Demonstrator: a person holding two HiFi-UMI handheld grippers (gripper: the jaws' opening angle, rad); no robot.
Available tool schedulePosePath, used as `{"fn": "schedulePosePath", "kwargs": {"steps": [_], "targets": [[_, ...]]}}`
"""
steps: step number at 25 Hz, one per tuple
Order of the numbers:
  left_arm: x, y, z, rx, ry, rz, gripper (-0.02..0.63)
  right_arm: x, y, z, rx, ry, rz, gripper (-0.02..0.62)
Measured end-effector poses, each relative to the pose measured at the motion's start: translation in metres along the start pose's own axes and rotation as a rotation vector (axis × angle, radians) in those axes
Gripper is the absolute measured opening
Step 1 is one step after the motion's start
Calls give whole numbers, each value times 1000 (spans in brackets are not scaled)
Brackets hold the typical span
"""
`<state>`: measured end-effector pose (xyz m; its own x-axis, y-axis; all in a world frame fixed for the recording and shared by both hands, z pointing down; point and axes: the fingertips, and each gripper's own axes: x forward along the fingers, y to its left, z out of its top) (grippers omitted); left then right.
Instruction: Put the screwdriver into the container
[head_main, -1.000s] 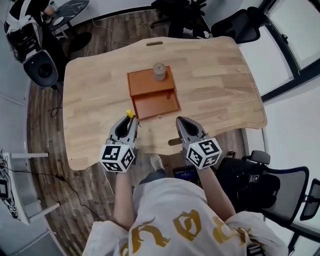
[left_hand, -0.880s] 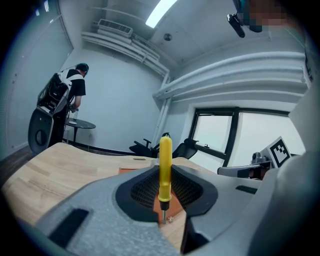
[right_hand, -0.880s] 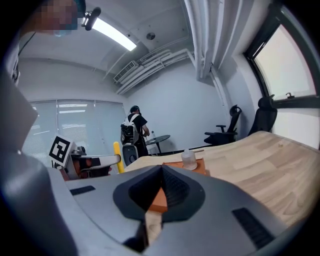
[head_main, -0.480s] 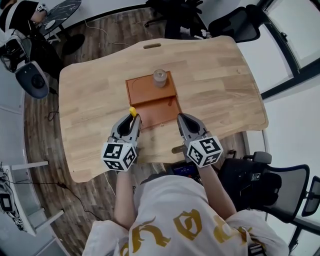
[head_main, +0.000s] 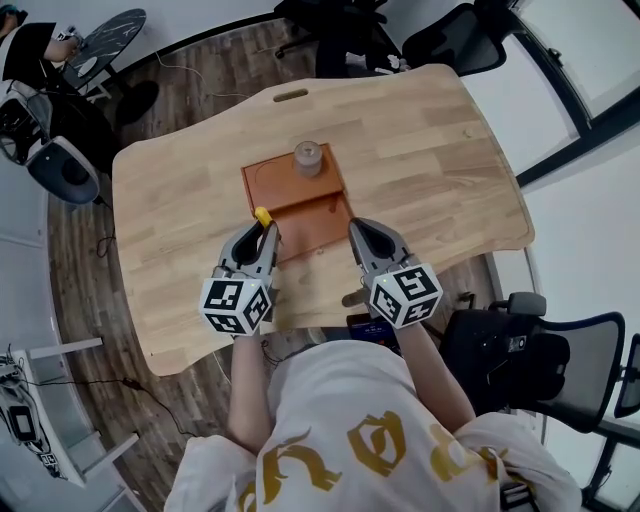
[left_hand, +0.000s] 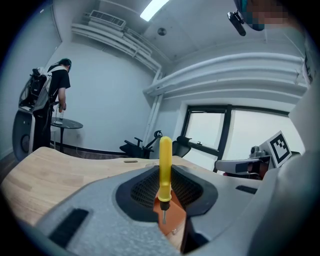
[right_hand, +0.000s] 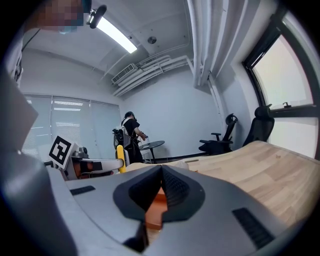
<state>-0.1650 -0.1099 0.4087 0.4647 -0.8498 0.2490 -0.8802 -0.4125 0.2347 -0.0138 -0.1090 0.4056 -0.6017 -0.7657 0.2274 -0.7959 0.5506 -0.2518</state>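
Note:
In the head view the orange container (head_main: 312, 215) lies mid-table, a shallow tray with a stepped back part. My left gripper (head_main: 263, 233) is shut on the yellow-handled screwdriver (head_main: 262, 216) at the container's near left corner. In the left gripper view the screwdriver (left_hand: 165, 160) stands upright between the jaws, tip down, above the orange container (left_hand: 172, 222). My right gripper (head_main: 361, 233) is at the container's near right corner, its jaws meeting at the tips with nothing between them. In the right gripper view the container (right_hand: 155, 212) shows below the right gripper (right_hand: 161, 168), and the screwdriver (right_hand: 120, 157) at the left.
A small grey cylinder (head_main: 307, 158) stands on the container's back part. The wooden table (head_main: 430, 150) has a slot (head_main: 290, 95) near its far edge. Office chairs (head_main: 450, 40) stand beyond and to the right. A person (left_hand: 52, 107) stands at a round side table far left.
Both grippers have moved forward over the table up to the container's near corners. The left one still carries the screwdriver, now at the tray's edge.

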Motion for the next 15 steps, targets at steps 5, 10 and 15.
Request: {"fn": "schedulePosePath", "kwargs": {"steps": [5,10,15], "targets": [[5,-5,0,14,13,-1,72,-4,-7,10,13,-33,1,11],[7,-4,-2,17,19,5,72,-1,-13,5,29,-33,0,11],[8,2,-10,9,40,18,72,3,-12,-5,21,-6,8,11]]}}
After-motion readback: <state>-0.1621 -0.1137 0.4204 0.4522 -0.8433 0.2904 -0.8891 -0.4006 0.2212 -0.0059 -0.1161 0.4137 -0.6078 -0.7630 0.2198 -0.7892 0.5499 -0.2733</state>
